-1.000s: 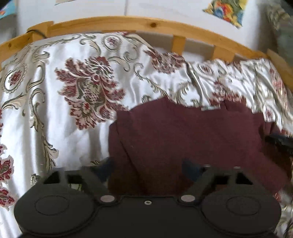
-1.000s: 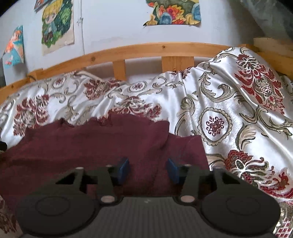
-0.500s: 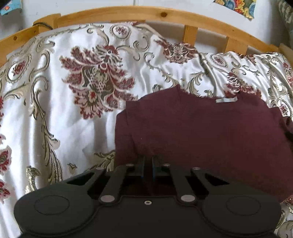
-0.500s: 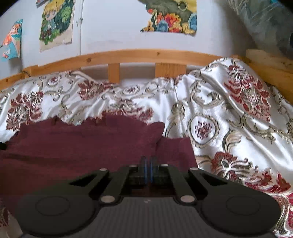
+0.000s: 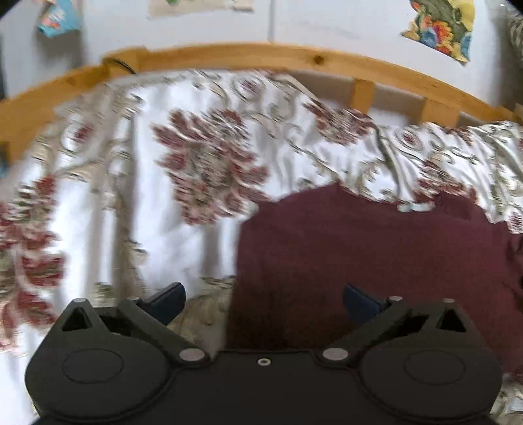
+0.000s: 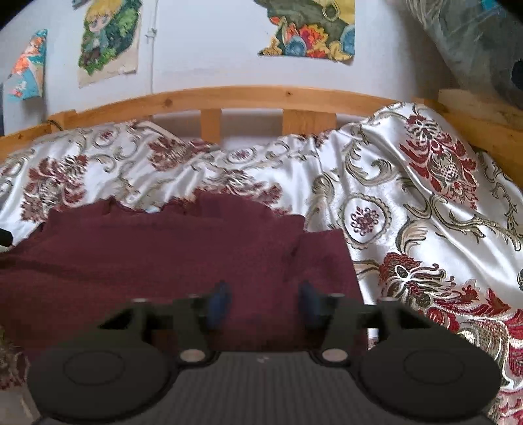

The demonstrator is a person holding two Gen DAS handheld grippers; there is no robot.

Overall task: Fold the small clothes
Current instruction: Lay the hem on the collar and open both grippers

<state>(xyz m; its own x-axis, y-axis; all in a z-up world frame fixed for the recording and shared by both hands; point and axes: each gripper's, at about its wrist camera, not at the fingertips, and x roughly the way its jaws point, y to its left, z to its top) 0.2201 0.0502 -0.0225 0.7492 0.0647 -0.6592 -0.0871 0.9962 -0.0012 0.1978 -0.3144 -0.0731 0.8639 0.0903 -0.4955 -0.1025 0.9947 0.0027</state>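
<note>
A dark maroon garment (image 5: pixel 369 261) lies flat on a white floral bedspread (image 5: pixel 137 209). In the left wrist view its left edge runs down between my fingers. My left gripper (image 5: pixel 263 302) is open wide over that near left corner, holding nothing. In the right wrist view the garment (image 6: pixel 170 258) fills the lower left, with its right edge and a folded flap near my right finger. My right gripper (image 6: pixel 263 302) is open above the garment's near right part, empty.
A wooden bed rail (image 6: pixel 261 98) with slats runs along the far side against a white wall with posters (image 6: pixel 307 29). The bedspread (image 6: pixel 431 209) bunches up high on the right. The left gripper's tip (image 6: pixel 5 237) shows at the left edge.
Both grippers were open, shut on the garment's near edge half a second ago, and have opened again. The garment now lies flatter and the left view has shifted right, blurred.
</note>
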